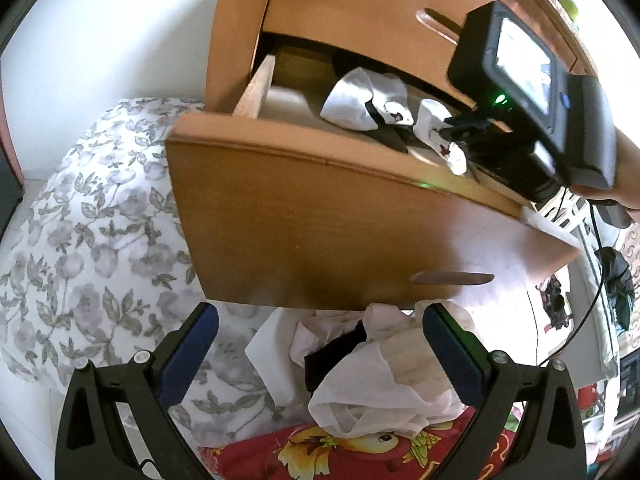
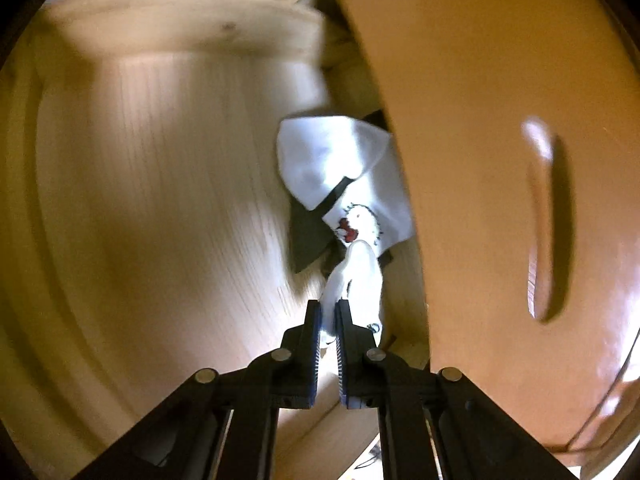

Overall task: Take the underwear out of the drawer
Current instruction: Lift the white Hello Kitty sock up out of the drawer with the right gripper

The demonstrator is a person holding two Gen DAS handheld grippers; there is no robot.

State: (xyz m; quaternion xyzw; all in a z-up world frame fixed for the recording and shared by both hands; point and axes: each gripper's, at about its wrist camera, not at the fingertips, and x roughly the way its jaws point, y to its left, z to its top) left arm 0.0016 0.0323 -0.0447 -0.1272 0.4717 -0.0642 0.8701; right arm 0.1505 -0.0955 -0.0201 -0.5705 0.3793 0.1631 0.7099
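The wooden drawer (image 1: 320,216) stands pulled out of the bedside cabinet. Inside lies white underwear (image 1: 366,100) with a black band and a small cartoon print. My right gripper (image 2: 328,310) is shut on a fold of that white underwear (image 2: 352,184), which stretches from the fingertips up to the rest of the garment on the drawer floor (image 2: 160,200). In the left wrist view the right gripper (image 1: 460,132) reaches into the drawer from the right, held by a hand (image 1: 624,184). My left gripper (image 1: 320,320) is open below the drawer front, with nothing between its fingers.
A heap of pale and black garments (image 1: 376,372) lies under the drawer on a red patterned cloth (image 1: 360,452). A floral bedcover (image 1: 80,240) fills the left. The upper drawer front (image 2: 520,160) hangs close on the right. A cable (image 1: 592,288) trails at right.
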